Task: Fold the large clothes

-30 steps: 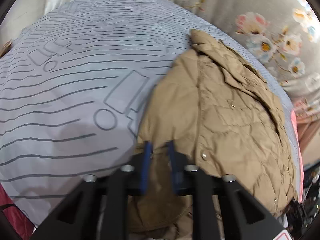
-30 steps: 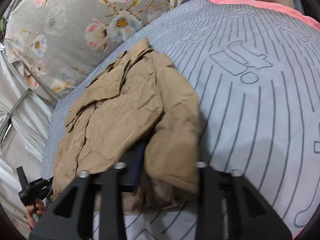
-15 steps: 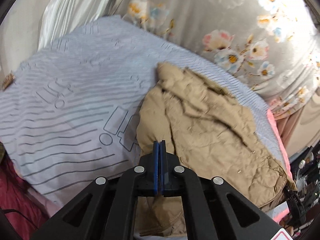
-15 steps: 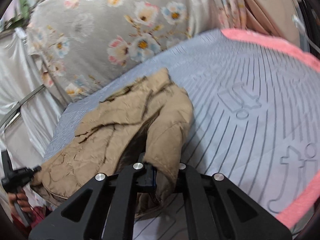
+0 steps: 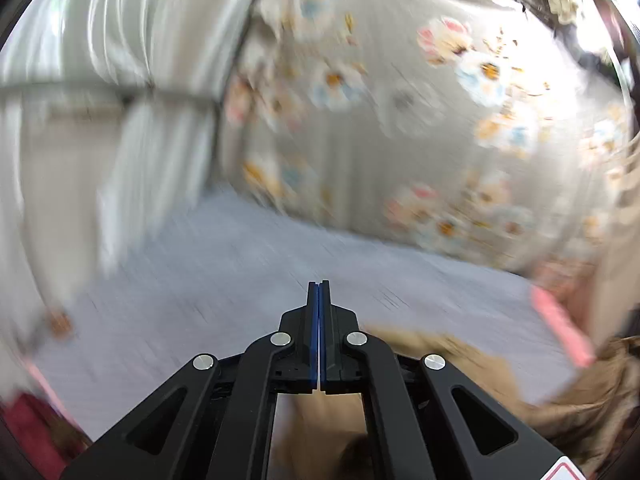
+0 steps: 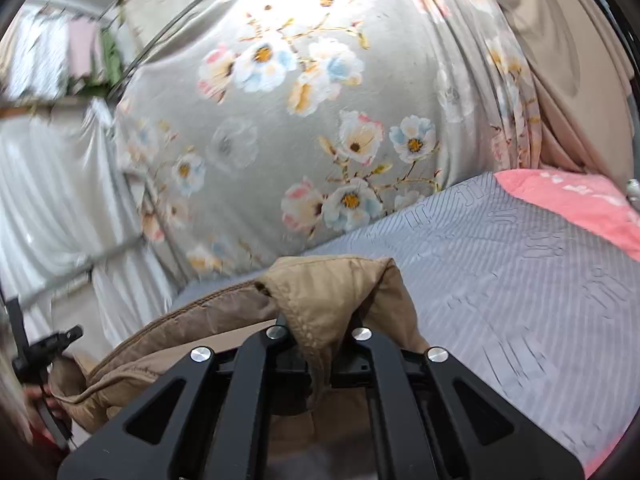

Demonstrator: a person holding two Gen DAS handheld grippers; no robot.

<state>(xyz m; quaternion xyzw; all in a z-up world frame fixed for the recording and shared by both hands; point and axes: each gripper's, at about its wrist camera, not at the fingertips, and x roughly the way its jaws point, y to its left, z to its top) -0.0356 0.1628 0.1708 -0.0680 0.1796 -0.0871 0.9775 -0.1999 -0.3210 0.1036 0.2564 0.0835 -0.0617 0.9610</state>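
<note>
A tan quilted jacket (image 6: 332, 292) hangs over my right gripper (image 6: 320, 334), which is shut on a fold of its fabric and holds it above the striped grey bedspread (image 6: 520, 272). The fingertips are hidden under the cloth. In the blurred left wrist view my left gripper (image 5: 319, 294) is shut with its blue pads pressed together and nothing visible between them. The jacket (image 5: 500, 364) shows below and to the right of it, over the bedspread (image 5: 220, 272).
A grey floral curtain (image 6: 320, 120) hangs behind the bed, also in the left wrist view (image 5: 400, 120). White drapes (image 5: 120, 80) hang at the left. A pink blanket edge (image 6: 568, 200) lies at the bed's right. My left gripper's handle (image 6: 44, 348) shows at lower left.
Both grippers have risen and tilted up toward the curtain. The right one has lifted the jacket off the bed. The left one closed a second ago and stays shut.
</note>
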